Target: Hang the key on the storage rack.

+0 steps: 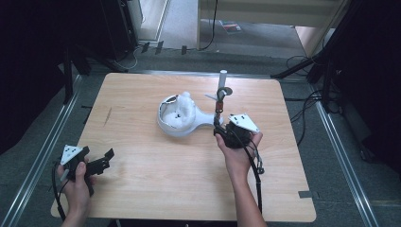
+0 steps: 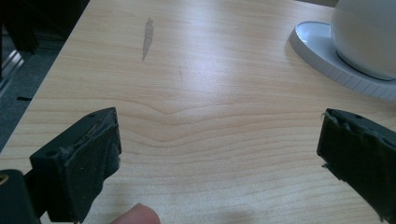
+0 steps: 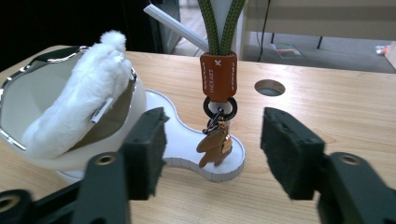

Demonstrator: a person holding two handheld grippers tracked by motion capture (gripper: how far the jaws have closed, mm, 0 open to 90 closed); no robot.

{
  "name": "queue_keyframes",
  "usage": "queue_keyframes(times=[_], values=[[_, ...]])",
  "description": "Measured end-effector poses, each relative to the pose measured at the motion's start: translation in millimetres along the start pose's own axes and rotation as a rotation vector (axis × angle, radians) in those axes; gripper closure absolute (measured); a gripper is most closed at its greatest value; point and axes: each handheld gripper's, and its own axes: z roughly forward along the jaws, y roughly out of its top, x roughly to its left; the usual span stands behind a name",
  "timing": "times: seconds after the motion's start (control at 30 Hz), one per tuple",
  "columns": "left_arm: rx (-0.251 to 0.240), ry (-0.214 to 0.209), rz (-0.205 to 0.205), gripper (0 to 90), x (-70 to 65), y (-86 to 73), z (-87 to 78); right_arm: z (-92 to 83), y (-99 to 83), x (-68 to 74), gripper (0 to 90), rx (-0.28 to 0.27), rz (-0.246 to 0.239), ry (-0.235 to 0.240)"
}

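A white stand (image 1: 201, 120) (image 3: 180, 140) holds a bowl (image 1: 169, 126) with a white fluffy piece (image 1: 182, 111) (image 3: 79, 112) in it. From its upright post (image 1: 222, 78) hangs a keychain (image 1: 219, 106) (image 3: 218, 77): a green cord, an orange tag, a black ring and a brown charm. My right gripper (image 1: 221, 131) (image 3: 217, 144) is open just in front of the post. The charm dangles ahead between its jaws, and neither pad touches it. My left gripper (image 1: 105, 158) (image 2: 217, 149) is open over bare wood at the near left corner, holding nothing.
The wooden table (image 1: 142, 179) has a dark scuff (image 2: 148, 37) on its left part and a round hole (image 3: 270, 87) behind the stand. The stand's rim and bowl (image 2: 322, 51) are at the upper right of the left gripper view. Metal rails and cables lie on the floor around.
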Motion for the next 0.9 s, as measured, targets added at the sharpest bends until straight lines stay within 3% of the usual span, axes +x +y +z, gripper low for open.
queue_keyframes(times=[0.17, 0.3, 0.43, 0.9], values=[[-0.001, 0.0, -0.002, 0.4, -0.1, -0.1, 0.1, -6.9, -7.5, -10.1, 17.5, -0.009, 0.018, 0.022], [-0.001, 0.0, -0.002, 0.4, -0.1, -0.1, 0.1, -14.4, -12.6, -18.7, 12.9, 0.002, 0.033, 0.009], [0.004, 0.0, 0.0, 0.5, -0.1, 0.0, 0.1, -23.7, -19.1, -31.3, 0.0, 0.011, 0.071, 0.037], [0.006, -0.001, 0.002, 0.4, -0.2, -0.1, 0.1, -51.0, -44.7, -62.6, 0.0, 0.039, 0.053, -0.036]])
